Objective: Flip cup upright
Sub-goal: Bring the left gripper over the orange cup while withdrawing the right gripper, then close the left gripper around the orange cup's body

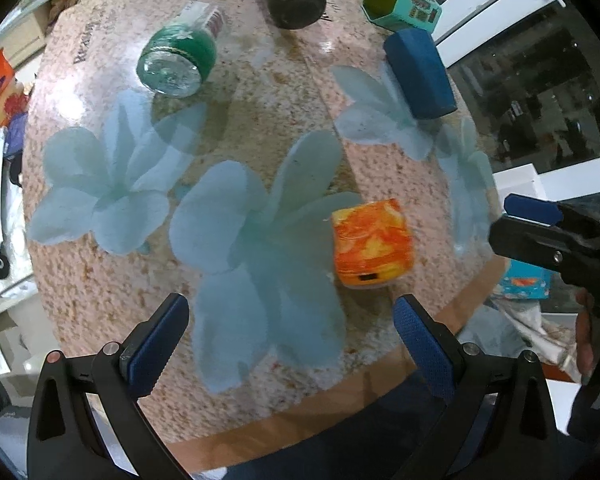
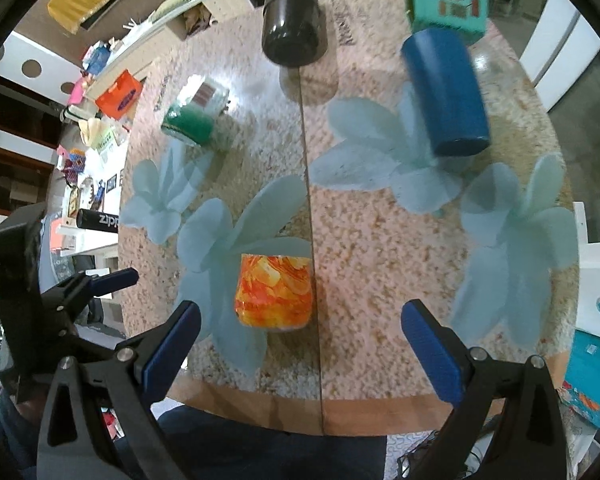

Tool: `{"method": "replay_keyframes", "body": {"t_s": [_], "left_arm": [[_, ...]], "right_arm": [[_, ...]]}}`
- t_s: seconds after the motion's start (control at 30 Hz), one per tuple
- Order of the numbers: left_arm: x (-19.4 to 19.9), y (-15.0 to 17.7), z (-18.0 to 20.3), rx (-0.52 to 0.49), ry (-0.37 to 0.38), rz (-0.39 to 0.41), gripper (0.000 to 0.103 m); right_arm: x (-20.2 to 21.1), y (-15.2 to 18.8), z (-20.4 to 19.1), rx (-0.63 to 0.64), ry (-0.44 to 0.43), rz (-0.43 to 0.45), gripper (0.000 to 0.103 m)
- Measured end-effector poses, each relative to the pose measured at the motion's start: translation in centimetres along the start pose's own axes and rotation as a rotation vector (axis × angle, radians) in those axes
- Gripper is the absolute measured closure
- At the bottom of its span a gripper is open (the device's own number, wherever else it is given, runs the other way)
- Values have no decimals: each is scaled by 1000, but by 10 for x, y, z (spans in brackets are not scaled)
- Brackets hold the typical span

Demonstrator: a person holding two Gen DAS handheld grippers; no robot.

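Observation:
An orange-and-yellow patterned cup (image 1: pixel 372 242) stands upside down on the speckled table (image 1: pixel 236 104) near its front edge; it also shows in the right wrist view (image 2: pixel 275 290). My left gripper (image 1: pixel 290 344) is open and empty, above the table's front edge, the cup just beyond its right finger. My right gripper (image 2: pixel 300 352) is open and empty, the cup just ahead between its fingers, nearer the left one. My right gripper shows at the right edge of the left wrist view (image 1: pixel 540 224). My left gripper shows at the left of the right wrist view (image 2: pixel 100 280).
Further back are a dark blue cup (image 2: pixel 446 92) upside down, a black cup (image 2: pixel 294 28), a green glass cup (image 2: pixel 194 114) on its side, and a teal hexagonal cup (image 1: pixel 400 2) on its side. Pale blue flower prints cover the table. Shelves with clutter stand to the left.

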State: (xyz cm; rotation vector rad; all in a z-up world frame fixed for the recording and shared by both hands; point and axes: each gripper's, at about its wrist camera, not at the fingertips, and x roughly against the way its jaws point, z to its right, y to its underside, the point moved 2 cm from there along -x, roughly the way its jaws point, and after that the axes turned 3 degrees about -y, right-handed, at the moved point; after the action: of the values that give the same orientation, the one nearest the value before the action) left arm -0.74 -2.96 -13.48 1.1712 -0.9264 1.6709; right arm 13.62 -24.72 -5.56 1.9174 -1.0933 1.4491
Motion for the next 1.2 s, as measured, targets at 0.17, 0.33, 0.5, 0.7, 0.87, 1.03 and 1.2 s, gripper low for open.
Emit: {"method": "replay_keyframes", "body": {"t_s": [0.17, 0.33, 0.5, 0.7, 0.87, 1.03, 1.2], "left_arm": [[-3, -7, 8, 38, 37, -27, 0], [-9, -19, 27, 61, 33, -66, 0], [-18, -30, 44, 111, 12, -97, 0], [-36, -39, 62, 149, -41, -140, 0], [-52, -43, 67, 162, -124, -170, 0], [-71, -47, 66, 197, -174, -217, 0], [-86, -52, 69, 197, -230, -244, 0]], "right_arm": [[15, 2, 8, 19, 7, 29, 2], [20, -4, 19, 42, -4, 28, 2], [26, -10, 32, 64, -55, 22, 2], [24, -18, 44, 128, -116, 13, 2], [16, -24, 61, 137, -164, -19, 2], [4, -27, 77, 121, -200, -59, 2], [-5, -28, 92, 102, -212, -82, 2]]}}
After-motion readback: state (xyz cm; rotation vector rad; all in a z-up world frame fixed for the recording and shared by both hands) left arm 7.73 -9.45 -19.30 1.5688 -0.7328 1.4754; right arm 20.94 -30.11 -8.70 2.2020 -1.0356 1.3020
